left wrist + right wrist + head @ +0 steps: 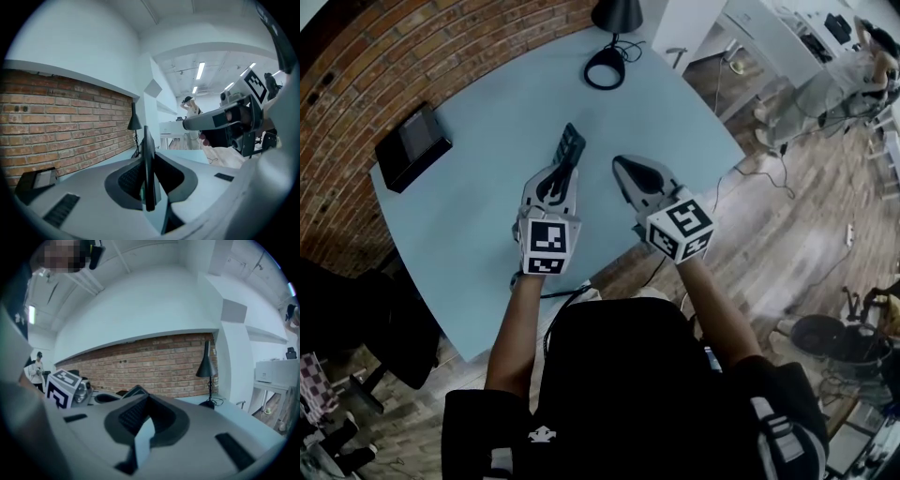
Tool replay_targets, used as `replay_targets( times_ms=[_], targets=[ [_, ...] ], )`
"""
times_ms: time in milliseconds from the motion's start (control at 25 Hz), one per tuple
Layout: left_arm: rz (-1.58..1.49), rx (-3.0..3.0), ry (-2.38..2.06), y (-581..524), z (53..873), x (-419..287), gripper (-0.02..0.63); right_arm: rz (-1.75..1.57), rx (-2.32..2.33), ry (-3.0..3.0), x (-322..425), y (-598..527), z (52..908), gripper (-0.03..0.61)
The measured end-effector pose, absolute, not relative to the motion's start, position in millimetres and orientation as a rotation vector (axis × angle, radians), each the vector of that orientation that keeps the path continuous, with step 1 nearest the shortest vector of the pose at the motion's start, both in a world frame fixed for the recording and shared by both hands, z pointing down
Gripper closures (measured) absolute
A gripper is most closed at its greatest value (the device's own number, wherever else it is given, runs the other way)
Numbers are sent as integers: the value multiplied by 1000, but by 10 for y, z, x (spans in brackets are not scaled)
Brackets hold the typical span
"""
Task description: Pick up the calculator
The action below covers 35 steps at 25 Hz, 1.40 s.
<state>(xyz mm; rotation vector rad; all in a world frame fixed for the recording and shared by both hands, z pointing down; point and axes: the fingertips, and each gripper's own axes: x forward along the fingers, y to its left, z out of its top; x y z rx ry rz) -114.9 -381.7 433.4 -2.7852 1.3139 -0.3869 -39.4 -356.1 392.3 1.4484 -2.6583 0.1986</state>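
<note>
So the left gripper (565,173) is clamped on the calculator (573,141), edge-on above the table (478,225). The right gripper (625,167) is pinched together, empty.

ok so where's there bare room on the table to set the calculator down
Widest bare stretch of the table lies between the black box at the left corner and the lamp at the far edge. Also bare: right of the right tool toward the right corner. Crowded only around the lamp's base and cord.
</note>
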Motion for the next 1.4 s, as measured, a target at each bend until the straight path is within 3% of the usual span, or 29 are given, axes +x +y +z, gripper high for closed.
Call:
replay_targets(
  times_ms=[1400],
  targets=[
    [-296,-2643,1595,-2849,4038,-516,546,149,1170,-2855,215,-2866,3767,574]
  ],
)
